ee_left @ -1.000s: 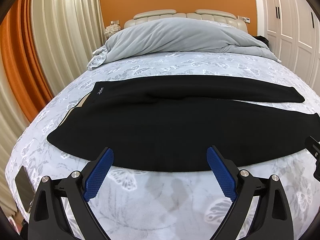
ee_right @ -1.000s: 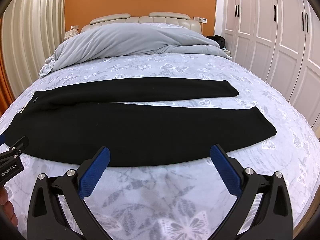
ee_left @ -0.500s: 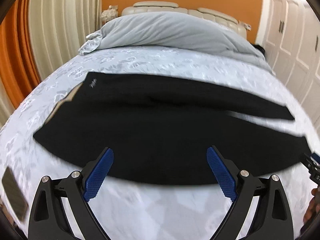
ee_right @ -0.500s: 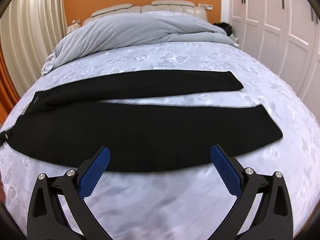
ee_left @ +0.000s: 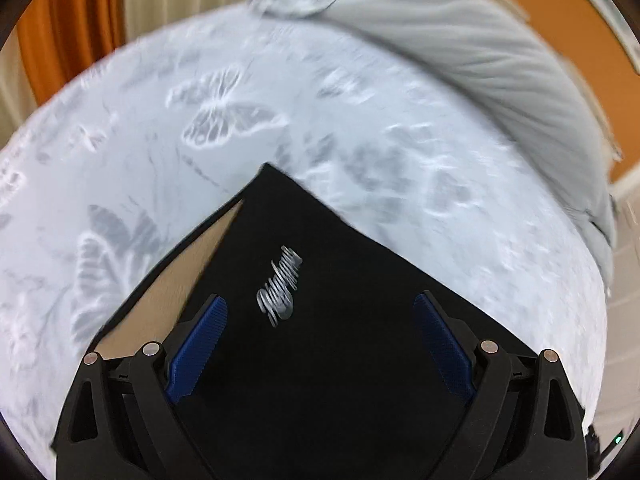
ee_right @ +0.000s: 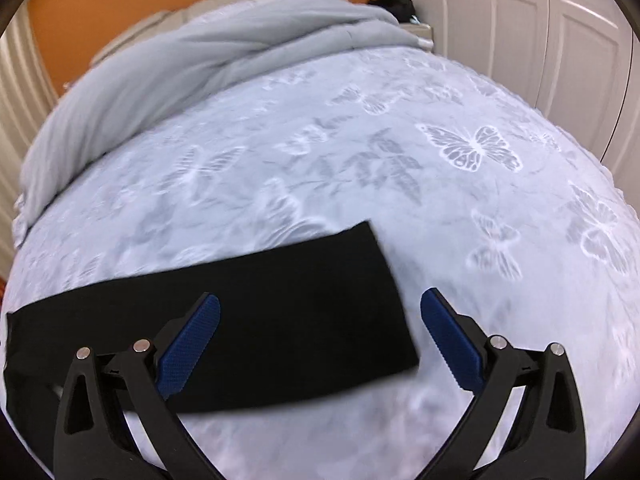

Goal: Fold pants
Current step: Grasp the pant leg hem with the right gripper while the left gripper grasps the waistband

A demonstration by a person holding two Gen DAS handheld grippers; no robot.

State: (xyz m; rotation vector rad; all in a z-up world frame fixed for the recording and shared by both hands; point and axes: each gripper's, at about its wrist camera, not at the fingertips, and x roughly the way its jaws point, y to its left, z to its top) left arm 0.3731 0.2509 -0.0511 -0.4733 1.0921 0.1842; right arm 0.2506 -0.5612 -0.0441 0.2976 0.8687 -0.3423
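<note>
Black pants lie flat on the bed. In the left wrist view I see their waistband end (ee_left: 328, 280) with a silver script logo (ee_left: 280, 284) and a tan inner lining (ee_left: 176, 276) at the waist opening. My left gripper (ee_left: 320, 344) is open, just above this waist corner. In the right wrist view I see a leg cuff end (ee_right: 280, 312) of the pants. My right gripper (ee_right: 320, 340) is open, just above the cuff, its blue pads astride the leg's end.
The bed sheet (ee_right: 400, 168) is pale with a butterfly print. A grey duvet (ee_right: 200, 60) is heaped at the headboard, also in the left wrist view (ee_left: 460, 52). White wardrobe doors (ee_right: 540, 20) stand to the right, curtains (ee_left: 80, 20) to the left.
Both grippers have moved forward and down from the near bed edge, apart from each other: the left one to the pants' waist corner, the right one to a leg cuff. Both stay open.
</note>
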